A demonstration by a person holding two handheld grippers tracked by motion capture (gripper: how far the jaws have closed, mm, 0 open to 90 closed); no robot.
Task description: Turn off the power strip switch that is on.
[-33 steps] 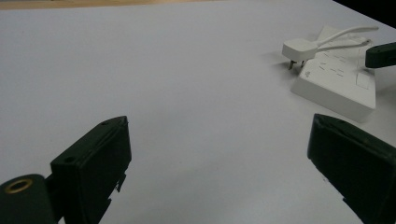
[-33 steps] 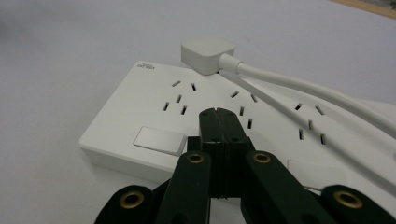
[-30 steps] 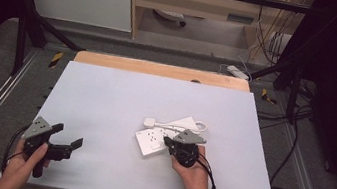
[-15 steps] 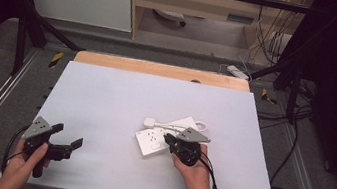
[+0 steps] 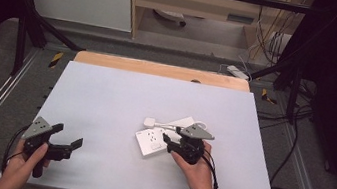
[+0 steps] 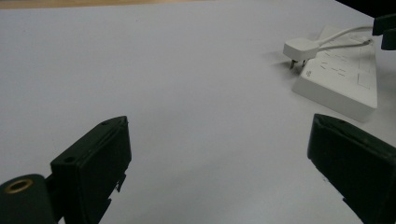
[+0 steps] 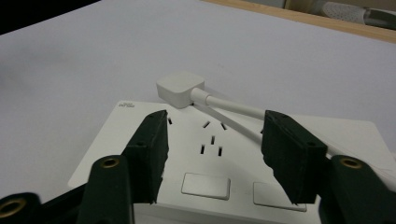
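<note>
White covers most of the tabletop (image 5: 120,102) in the high view, with a bare wooden strip along its far edge and dark floor and cabinets beyond; two grippers and one white power strip (image 5: 159,139) are on it, the strip lying right of centre in the frame; one white plug (image 5: 149,121) lies just beside the strip's upper left end, its cord running back over the strip; the left gripper (image 5: 67,140) sits at lower left, held by the left hand (image 5: 24,166), jaws spread wide with nothing between them, well apart from the strip; the right gripper (image 5: 167,143), in the right hand (image 5: 198,172), sits at the strip's right side with jaws wide over its face, gripping nothing; the right gripper view brings out one group of socket slots and two rocker switches (image 7: 205,185) on the strip, which the high view leaves too small to count; the left gripper view has the plug's metal prongs (image 6: 293,64) at upper right
</note>
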